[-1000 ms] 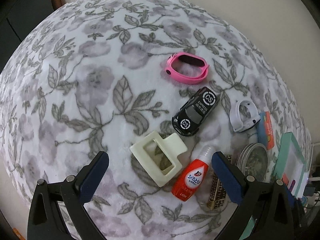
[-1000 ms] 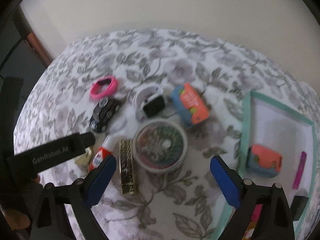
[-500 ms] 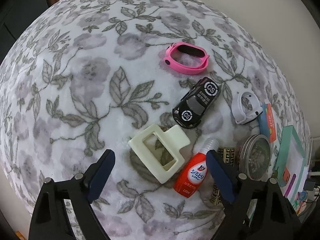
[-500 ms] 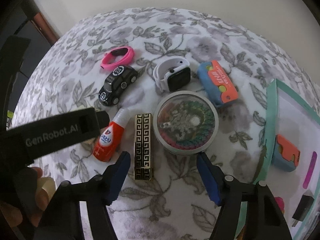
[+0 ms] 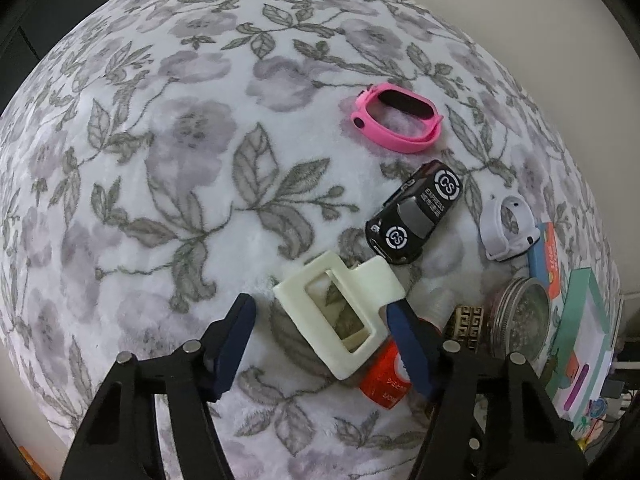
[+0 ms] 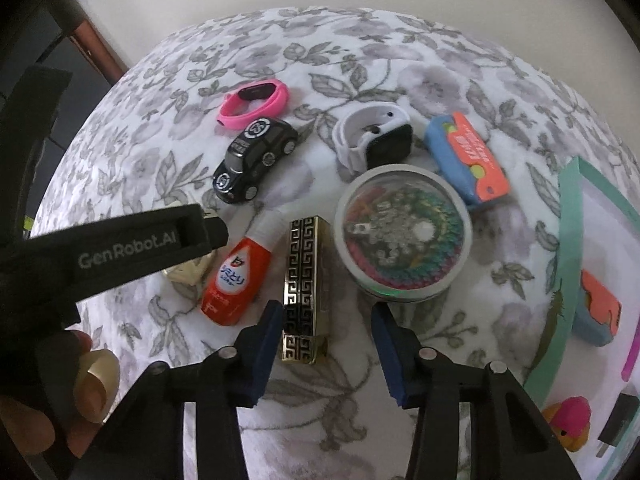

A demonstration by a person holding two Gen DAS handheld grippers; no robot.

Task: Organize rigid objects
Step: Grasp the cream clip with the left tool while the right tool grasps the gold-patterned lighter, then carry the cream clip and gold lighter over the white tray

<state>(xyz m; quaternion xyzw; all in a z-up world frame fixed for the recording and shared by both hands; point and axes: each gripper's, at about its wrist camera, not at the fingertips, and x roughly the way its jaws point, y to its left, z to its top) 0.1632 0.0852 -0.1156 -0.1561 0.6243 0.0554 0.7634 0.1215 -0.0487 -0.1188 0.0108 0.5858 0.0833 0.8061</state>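
A cream hair clip [image 5: 376, 280] lies on the flowered blanket [image 5: 200, 160], between the fingers of my left gripper [image 5: 320, 336]. The jaws are closing: the right finger meets the clip's edge, while the left finger stands a little apart. In the right wrist view a black-and-gold patterned box [image 6: 305, 272] lies lengthwise between the fingers of my right gripper [image 6: 326, 332]. These jaws are closing too. The left pad is at the box's side and a gap shows at the right pad.
A red bottle [image 6: 236, 276], a black toy car [image 6: 256, 160], a pink band [image 6: 256, 102], a white watch [image 6: 372, 140], a round tin [image 6: 404, 240] and a blue-orange case [image 6: 468, 164] crowd around. A teal tray [image 6: 570, 248] with small items lies right. The left gripper's housing [image 6: 120, 248] reaches in from the left.
Both pairs of jaws have narrowed. The right gripper has sunk and shifted over the black-and-gold box. The left gripper now has the cream clip between its fingers.
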